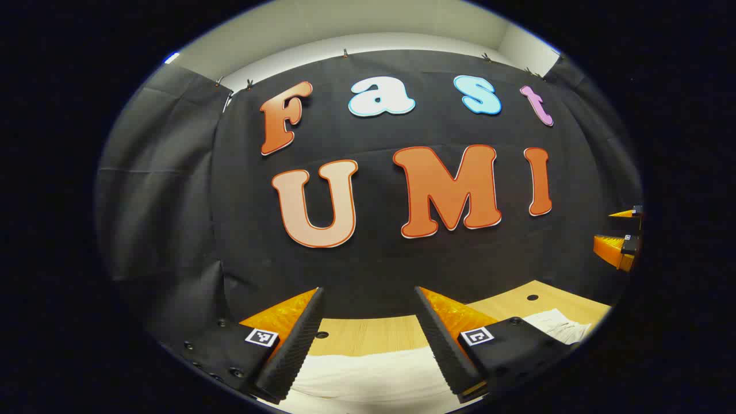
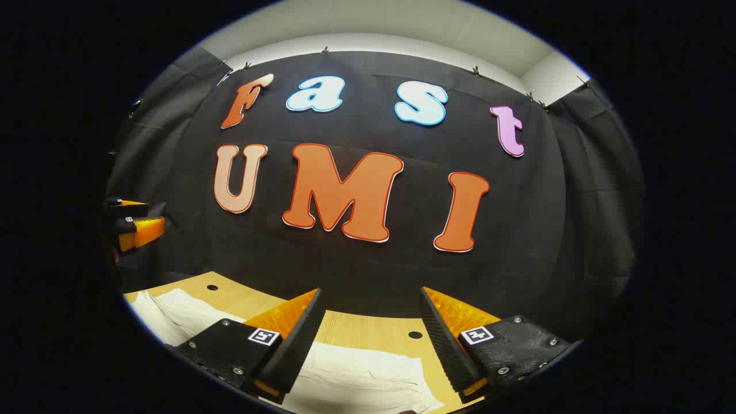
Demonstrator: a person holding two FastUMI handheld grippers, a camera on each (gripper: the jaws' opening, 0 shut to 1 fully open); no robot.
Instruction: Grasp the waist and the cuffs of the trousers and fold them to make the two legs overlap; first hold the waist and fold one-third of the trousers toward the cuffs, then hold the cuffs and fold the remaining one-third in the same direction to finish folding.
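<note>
White trousers [image 1: 368,376] lie flat on the wooden table [image 1: 368,333], below and between my left gripper's fingers; another part of the trousers [image 1: 558,325] shows at the right. My left gripper [image 1: 368,296] hangs above the cloth, open, with nothing between its fingers. In the right gripper view the trousers [image 2: 362,374] spread across the table [image 2: 368,330] under my right gripper [image 2: 370,296], which is also open and holds nothing. The right gripper [image 1: 624,236] appears at the far right edge of the left gripper view, the left gripper [image 2: 135,224] at the far left of the right gripper view.
The booth's black cloth wall [image 1: 374,259] stands close behind the table's far edge. Small dark holes [image 2: 415,334] dot the wooden tabletop. Black cloth also hangs at both sides [image 2: 598,201].
</note>
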